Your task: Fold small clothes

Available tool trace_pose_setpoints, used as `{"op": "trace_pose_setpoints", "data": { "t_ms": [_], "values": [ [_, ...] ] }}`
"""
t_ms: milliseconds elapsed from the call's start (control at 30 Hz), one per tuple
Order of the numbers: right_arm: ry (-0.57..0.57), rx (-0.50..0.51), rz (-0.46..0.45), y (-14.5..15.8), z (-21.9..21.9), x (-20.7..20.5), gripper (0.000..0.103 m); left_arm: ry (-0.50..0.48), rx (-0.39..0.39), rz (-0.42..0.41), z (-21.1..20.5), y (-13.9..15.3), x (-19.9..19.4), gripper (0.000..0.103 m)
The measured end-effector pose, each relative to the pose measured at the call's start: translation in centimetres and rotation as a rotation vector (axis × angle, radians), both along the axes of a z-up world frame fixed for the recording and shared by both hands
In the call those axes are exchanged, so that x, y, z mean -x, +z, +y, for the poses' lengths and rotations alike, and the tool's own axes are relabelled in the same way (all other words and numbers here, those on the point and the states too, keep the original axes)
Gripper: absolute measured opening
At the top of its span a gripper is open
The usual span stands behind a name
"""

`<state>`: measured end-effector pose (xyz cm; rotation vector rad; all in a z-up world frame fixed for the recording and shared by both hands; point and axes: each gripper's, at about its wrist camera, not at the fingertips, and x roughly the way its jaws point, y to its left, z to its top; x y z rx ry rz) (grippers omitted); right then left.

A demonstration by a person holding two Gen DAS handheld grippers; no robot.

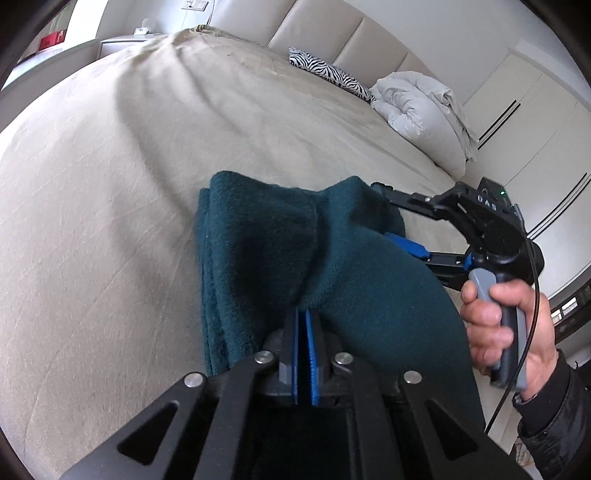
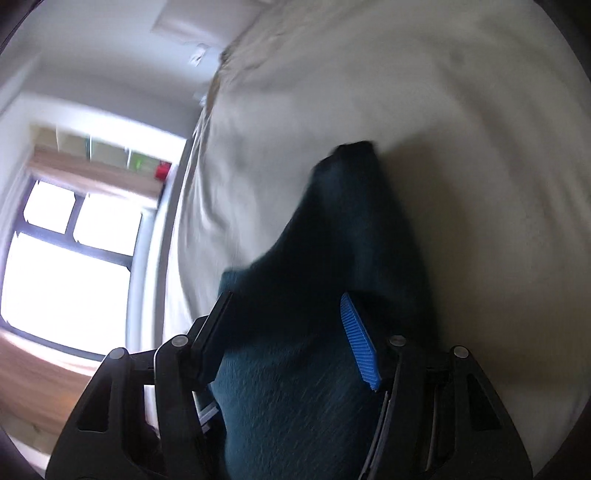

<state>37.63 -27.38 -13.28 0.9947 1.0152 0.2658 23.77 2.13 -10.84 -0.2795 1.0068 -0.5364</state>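
Beige sheet covers the bed (image 1: 155, 192), which fills most of both views, wrinkled in long shallow folds. Behind it runs a padded headboard (image 1: 332, 33) against a pale wall, and white wardrobe doors (image 1: 535, 122) stand at the far right. In the right wrist view, blurred by motion, a bright window (image 2: 70, 251) with a dark frame and a wooden shelf (image 2: 96, 173) above it lie beyond the bed's edge.

A rumpled white duvet (image 1: 421, 107) is heaped at the head of the bed, and just beside it lies a zebra-print pillow (image 1: 328, 72). A nightstand (image 1: 122, 42) sits at the far corner.

Near the middle of the bed, close to the cameras, is the dark teal cloth (image 1: 280, 251), partly folded, one side lying on the sheet and the other lifted in a hump. It hides most of what lies behind it.

The left hand-held gripper (image 1: 306, 325) is pinched closed on an edge of the cloth, its blue pads nearly touching with fabric between them. The right hand-held gripper (image 2: 291, 332) has its jaws about half apart; the cloth lies between them, but whether the pads press on it cannot be told. A hand (image 1: 509, 325) in a dark sleeve holds its grey handle.
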Motion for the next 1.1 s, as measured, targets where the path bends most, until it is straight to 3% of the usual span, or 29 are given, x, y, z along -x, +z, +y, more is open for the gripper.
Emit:
{"op": "trace_pose_setpoints", "data": {
  "t_ms": [100, 200, 267, 333, 400, 467, 533, 633, 767, 900, 967, 1100],
  "values": [
    [-0.040, -0.020, 0.003, 0.5, -1.6, 0.6, 0.058, 0.010, 0.035, 0.019, 0.5, 0.0, -0.1, 0.009],
    [0.046, -0.087, -0.075, 2.9, -1.1, 4.3, 0.059, 0.050, 0.036, 0.023, 1.0, 0.9, 0.9, 0.008],
    [0.131, -0.165, -0.120, 3.7, -0.2, 6.9, 0.059, 0.065, 0.002, -0.015, 0.7, 2.4, 2.3, 0.016],
    [0.184, -0.235, -0.138, 3.3, 0.9, 9.6, 0.059, 0.057, -0.022, -0.078, 0.0, 3.9, 4.3, 0.032],
    [0.198, -0.264, -0.124, 2.2, 1.7, 11.3, 0.058, 0.053, -0.071, -0.110, -0.6, 4.2, 6.1, 0.035],
    [0.203, -0.255, -0.127, 0.5, 2.1, 12.4, 0.058, 0.037, -0.113, -0.084, -1.1, 2.7, 6.4, 0.035],
    [0.206, -0.237, -0.115, -0.6, 2.2, 12.7, 0.054, 0.040, -0.091, -0.076, -0.8, 1.4, 6.2, 0.035],
    [0.212, -0.183, -0.101, 0.8, 2.3, 13.9, 0.057, 0.061, -0.064, -0.064, -0.4, 2.2, 6.4, 0.034],
    [0.234, -0.192, -0.143, 2.5, 2.9, 17.0, 0.058, 0.051, -0.118, -0.113, -0.9, 3.8, 8.4, 0.038],
    [0.225, -0.183, -0.064, -0.5, 2.5, 18.6, 0.057, 0.041, -0.114, -0.054, -0.9, 1.3, 8.8, 0.038],
    [0.222, -0.202, -0.057, -1.7, 2.6, 18.9, 0.054, 0.045, -0.114, -0.070, -0.8, 1.1, 9.2, 0.038],
    [0.203, -0.164, -0.058, 0.2, 1.7, 19.7, 0.056, 0.069, -0.062, -0.068, 0.2, 3.0, 9.9, 0.042]
  ]
}}
